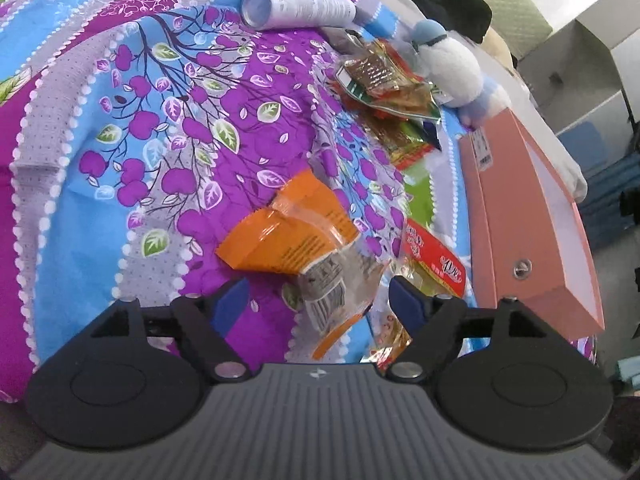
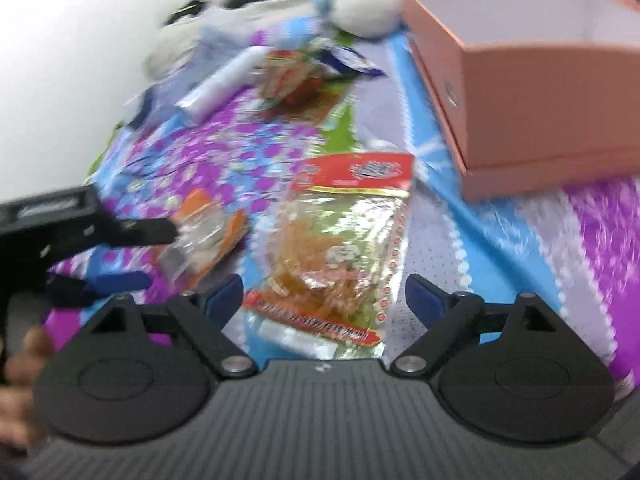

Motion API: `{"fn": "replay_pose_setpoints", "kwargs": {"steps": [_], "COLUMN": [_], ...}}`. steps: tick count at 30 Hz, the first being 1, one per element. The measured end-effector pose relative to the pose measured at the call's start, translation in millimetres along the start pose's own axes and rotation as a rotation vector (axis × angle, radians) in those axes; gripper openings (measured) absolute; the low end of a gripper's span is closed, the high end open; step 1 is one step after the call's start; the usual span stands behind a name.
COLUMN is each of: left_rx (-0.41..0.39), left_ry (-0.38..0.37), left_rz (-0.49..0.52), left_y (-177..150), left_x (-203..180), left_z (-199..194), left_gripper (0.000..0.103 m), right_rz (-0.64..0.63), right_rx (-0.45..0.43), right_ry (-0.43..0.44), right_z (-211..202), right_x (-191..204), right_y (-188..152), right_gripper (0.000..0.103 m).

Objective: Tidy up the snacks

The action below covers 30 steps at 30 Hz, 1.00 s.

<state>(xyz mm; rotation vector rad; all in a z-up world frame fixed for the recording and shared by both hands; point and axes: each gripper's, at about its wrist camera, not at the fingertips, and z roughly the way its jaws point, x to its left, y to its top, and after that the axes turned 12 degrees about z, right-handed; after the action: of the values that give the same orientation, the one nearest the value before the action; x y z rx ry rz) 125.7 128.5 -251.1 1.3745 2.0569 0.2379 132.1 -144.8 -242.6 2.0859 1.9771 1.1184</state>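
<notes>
Surroundings: a white tube (image 1: 298,7), a plush toy (image 1: 452,66) and a heap of wrappers (image 1: 384,80) lay on the floral bedsheet (image 1: 120,120).
Box: the open pink box (image 2: 520,92) sat at the right.
Orange packet: the crumpled orange packet (image 1: 292,236) lay between the spread fingers of the left gripper (image 1: 316,300), unclamped.
Red-topped bag: the clear red-topped bag (image 2: 344,248) lay flat between the parted fingers of the right gripper (image 2: 324,294), near the box.
</notes>
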Motion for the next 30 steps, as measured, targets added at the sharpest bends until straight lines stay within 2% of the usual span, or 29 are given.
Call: {"fn": "replay_pose_setpoints", "kwargs": {"steps": [3,6,10,12,14,19,21,22,24,27,30], "left_rx": [0.007,0.002,0.004,-0.002,-0.003,-0.006,-0.006,-0.004,0.004,0.016,0.019], "left_ry": [0.004,-0.001,-0.005,0.005,0.0,0.013,0.016,0.021,0.024,0.04,0.038], "left_rz": [-0.007,-0.017,-0.017,-0.021,-0.026,-0.028,-0.027,-0.025,-0.032,-0.022,-0.005], "left_y": [1.8,3.0,5.0,5.1,4.9,4.8,4.5,4.7,5.0,5.7,6.8], "left_x": [0.2,1.1,0.3,0.3,0.9,0.4,-0.9,-1.6,-2.6,-6.6,-11.2], "left_z": [3.7,5.2,7.8,8.4,9.8,13.5,15.6,16.6,19.7,24.3,27.8], "left_gripper": [0.079,0.079,0.076,0.066,0.064,0.062,0.062,0.062,0.062,0.062,0.062], "right_rz": [0.043,0.044,-0.035,-0.114,-0.165,-0.186,-0.194,-0.199,-0.213,-0.246,-0.249], "right_rx": [0.008,0.01,0.015,0.02,0.014,0.005,0.008,0.01,0.02,0.028,0.028], "right_ry": [-0.05,-0.051,-0.1,-0.137,-0.167,-0.171,-0.169,-0.166,-0.139,-0.127,-0.121], "right_z": [14.3,21.6,31.0,36.2,39.8,42.5,41.7,40.7,38.6,34.7,29.8], "right_x": [0.5,6.4,17.2,23.7,29.6,30.5,31.4,32.6,34.1,39.9,40.5], "right_y": [1.9,2.7,-0.4,-4.6,-8.4,-8.3,-7.4,-6.8,-6.2,-5.5,-5.2], "right_gripper": [0.09,0.09,0.091,0.093,0.093,0.092,0.088,0.082,0.061,0.048,0.044]}}
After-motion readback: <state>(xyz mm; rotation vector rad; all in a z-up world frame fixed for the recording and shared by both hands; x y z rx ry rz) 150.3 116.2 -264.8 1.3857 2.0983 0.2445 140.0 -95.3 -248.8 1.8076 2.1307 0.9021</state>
